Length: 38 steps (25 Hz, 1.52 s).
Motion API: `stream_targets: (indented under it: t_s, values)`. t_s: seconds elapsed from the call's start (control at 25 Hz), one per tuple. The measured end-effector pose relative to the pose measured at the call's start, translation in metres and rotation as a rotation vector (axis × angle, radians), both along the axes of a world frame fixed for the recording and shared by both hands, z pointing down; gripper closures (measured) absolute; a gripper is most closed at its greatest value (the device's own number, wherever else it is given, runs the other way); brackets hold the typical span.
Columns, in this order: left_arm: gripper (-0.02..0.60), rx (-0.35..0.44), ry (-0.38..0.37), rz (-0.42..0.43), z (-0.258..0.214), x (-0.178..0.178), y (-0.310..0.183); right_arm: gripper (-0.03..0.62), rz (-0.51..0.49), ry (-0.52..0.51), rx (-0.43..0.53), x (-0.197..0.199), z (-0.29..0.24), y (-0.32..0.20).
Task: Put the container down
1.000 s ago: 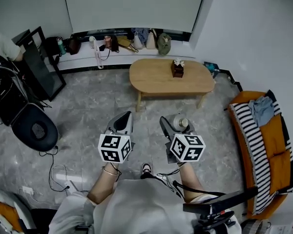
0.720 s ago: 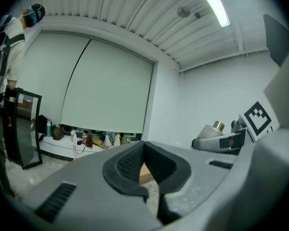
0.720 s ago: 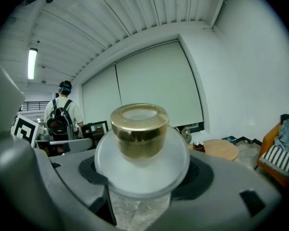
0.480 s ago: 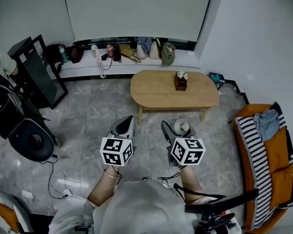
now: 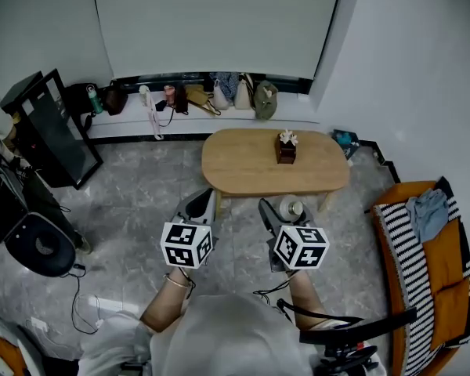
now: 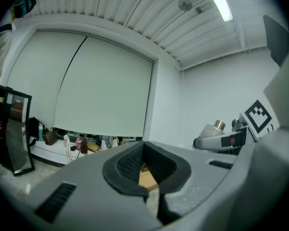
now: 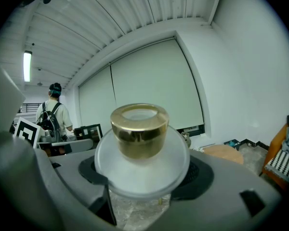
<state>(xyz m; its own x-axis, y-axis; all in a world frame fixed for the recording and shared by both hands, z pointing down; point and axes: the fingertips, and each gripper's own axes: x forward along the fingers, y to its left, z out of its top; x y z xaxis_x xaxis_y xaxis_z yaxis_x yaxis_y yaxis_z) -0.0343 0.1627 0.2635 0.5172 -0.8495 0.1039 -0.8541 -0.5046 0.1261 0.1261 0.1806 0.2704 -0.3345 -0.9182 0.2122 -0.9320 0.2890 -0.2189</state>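
Holding: right gripper point(image 5: 280, 208) clamps the container point(image 5: 291, 207).
Left gripper point(image 5: 197, 204): jaws together, empty.
Ahead: table point(image 5: 247, 169), box point(image 5: 286, 149) on it.
Right: sofa point(image 5: 448, 276).

counter point(image 5: 251, 171) ahead of left gripper point(image 5: 198, 204) and right gripper point(image 5: 276, 212) | small box point(image 5: 286, 149) on counter, past its middle | container point(image 5: 291, 207) in right gripper, near counter's front edge | bags point(image 5: 235, 92) on ledge point(image 5: 125, 124) behind counter | sofa point(image 5: 423, 265) far right | chair point(image 5: 39, 245) far left
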Motion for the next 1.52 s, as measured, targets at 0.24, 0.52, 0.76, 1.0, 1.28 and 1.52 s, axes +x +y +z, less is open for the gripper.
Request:
stream_targets:
  t_s: [0.24, 0.52, 0.76, 1.0, 1.28, 1.52]
  values:
    - [0.574, -0.026, -0.008, 0.011, 0.014, 0.015, -0.018, 0.244, 0.004, -0.002, -0.012, 0.012, 0.008, -0.021]
    - [0.574, -0.068, -0.013, 0.019, 0.033, 0.023, -0.045, 0.244, 0.015, -0.022, -0.062, 0.017, 0.032, -0.044]
    - [0.574, -0.071, 0.001, 0.032, 0.04, 0.033, -0.093, 0.244, 0.043, -0.023, -0.069, 0.032, 0.039, -0.086]
    - [0.574, -0.075, 0.015, 0.039, 0.039, 0.037, -0.158, 0.244, 0.049, -0.005, -0.069, 0.035, 0.035, -0.14]
    - [0.574, -0.083, 0.011, 0.058, 0.035, 0.045, -0.227, 0.244, 0.077, 0.002, -0.081, 0.048, 0.031, -0.204]
    - [0.574, -0.098, 0.013, 0.068, 0.039, 0.045, -0.282, 0.244, 0.097, -0.004, -0.088, 0.052, 0.029, -0.252]
